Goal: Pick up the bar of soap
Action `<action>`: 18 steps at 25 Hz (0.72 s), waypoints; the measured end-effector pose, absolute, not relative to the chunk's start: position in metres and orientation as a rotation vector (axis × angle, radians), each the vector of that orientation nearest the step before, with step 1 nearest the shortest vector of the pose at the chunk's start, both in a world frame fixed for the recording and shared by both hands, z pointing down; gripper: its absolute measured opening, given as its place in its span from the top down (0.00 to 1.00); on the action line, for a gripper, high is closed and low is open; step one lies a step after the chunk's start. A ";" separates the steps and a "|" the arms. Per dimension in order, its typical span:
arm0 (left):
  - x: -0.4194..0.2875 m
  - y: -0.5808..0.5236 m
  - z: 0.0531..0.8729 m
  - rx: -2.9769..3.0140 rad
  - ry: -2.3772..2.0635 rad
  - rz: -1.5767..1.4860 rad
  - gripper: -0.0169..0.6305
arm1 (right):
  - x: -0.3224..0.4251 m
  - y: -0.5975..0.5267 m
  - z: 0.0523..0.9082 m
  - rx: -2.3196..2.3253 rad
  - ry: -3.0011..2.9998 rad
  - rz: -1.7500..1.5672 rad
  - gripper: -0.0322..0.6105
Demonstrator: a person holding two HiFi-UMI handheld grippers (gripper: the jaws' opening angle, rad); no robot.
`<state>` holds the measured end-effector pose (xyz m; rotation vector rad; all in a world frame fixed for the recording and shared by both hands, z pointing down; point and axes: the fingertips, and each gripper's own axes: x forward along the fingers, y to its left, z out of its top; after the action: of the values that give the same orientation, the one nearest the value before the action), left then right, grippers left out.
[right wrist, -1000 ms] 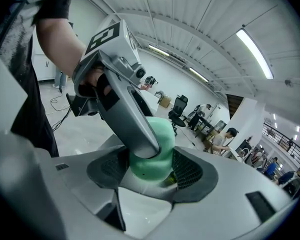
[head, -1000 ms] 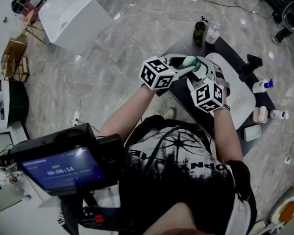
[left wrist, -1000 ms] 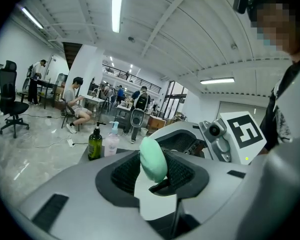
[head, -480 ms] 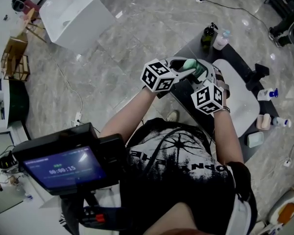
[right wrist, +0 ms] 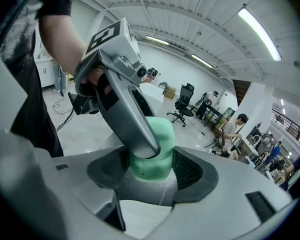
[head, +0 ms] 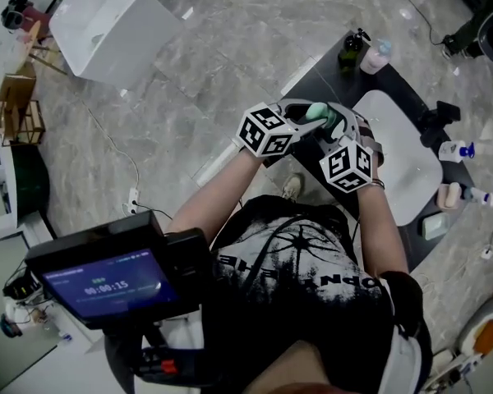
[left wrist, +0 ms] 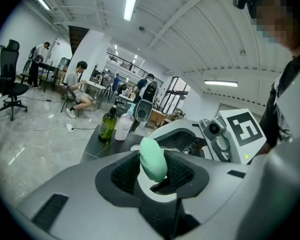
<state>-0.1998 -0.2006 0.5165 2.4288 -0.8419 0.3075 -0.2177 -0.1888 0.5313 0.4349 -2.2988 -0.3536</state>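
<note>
A pale green bar of soap (head: 317, 109) hangs in the air in front of the person's chest, over the dark table's near end. Both grippers meet on it. My left gripper (head: 314, 118) comes in from the left and is shut on the soap (left wrist: 152, 159), which stands edge-on between its ribbed pads. My right gripper (head: 332, 125) comes in from the right; the soap (right wrist: 160, 165) sits broadside between its pads and touches both. One left gripper finger (right wrist: 125, 104) crosses in front of the soap in the right gripper view.
A dark table (head: 324, 68) holds a white basin (head: 398, 162), a dark green bottle (head: 351, 52), a pale pink bottle (head: 376, 56), a spray bottle (head: 452, 149) and small items (head: 452, 195). A white box (head: 107, 27) stands on the marble floor. People sit at desks far off.
Both grippers stay together on the soap in the same pose. The table and floor slide slightly in the head view as the camera shifts.
</note>
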 end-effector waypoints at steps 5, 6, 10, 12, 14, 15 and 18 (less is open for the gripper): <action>-0.200 -0.198 0.542 2.394 -0.807 0.316 0.74 | -0.218 -0.185 0.556 0.408 -2.276 -0.300 0.52; -0.200 -0.196 0.548 2.384 -0.802 0.321 0.74 | -0.218 -0.184 0.562 0.400 -2.271 -0.289 0.52; -0.200 -0.195 0.573 2.343 -0.785 0.343 0.74 | -0.218 -0.183 0.586 0.378 -2.256 -0.244 0.52; -0.200 -0.196 0.582 2.329 -0.783 0.347 0.74 | -0.217 -0.183 0.595 0.367 -2.249 -0.231 0.52; -0.199 -0.193 0.587 2.317 -0.781 0.348 0.74 | -0.216 -0.180 0.600 0.356 -2.243 -0.223 0.52; -0.198 -0.191 0.589 2.310 -0.780 0.347 0.74 | -0.215 -0.178 0.602 0.351 -2.240 -0.218 0.52; -0.197 -0.187 0.597 2.289 -0.778 0.351 0.74 | -0.214 -0.174 0.610 0.338 -2.231 -0.195 0.52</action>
<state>-0.1965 -0.1870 0.5970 2.2886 -0.7781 0.3508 -0.2139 -0.1739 0.6103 0.3382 -2.2313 -0.1948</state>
